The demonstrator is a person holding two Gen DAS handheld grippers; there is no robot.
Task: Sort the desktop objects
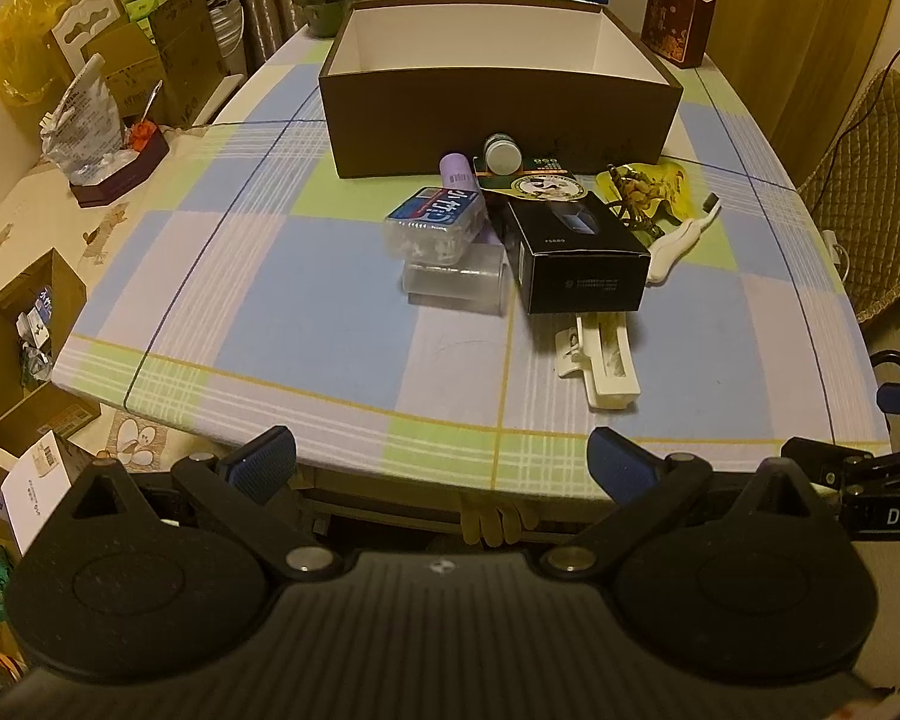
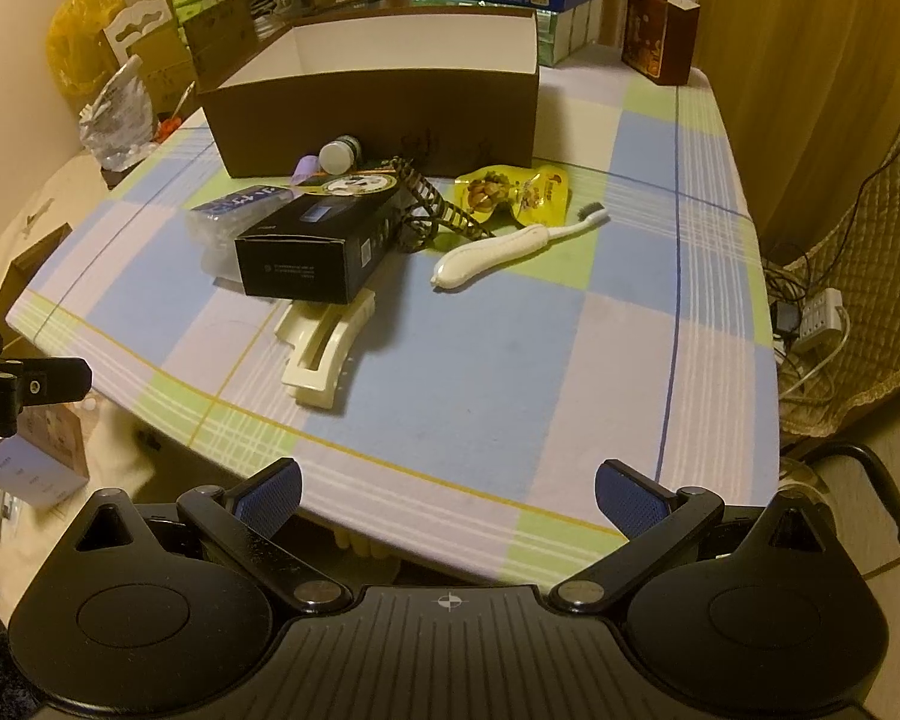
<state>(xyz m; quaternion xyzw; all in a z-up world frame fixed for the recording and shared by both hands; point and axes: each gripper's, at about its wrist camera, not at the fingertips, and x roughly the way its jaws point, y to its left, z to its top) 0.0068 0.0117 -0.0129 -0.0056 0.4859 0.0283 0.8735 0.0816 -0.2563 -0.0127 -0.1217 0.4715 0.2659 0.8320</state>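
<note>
My 2 grippers, left gripper and right gripper, gape empty at the desk's near edge; grabbing the black cardboard box could topple the clear plastic tub.

A black carton, white toothbrush and cream hair clip lie heaped before the open brown box.

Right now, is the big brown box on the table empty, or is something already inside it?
Cannot tell fully: the brown box is open and shows only bare white inner walls, but its floor is hidden.
</note>
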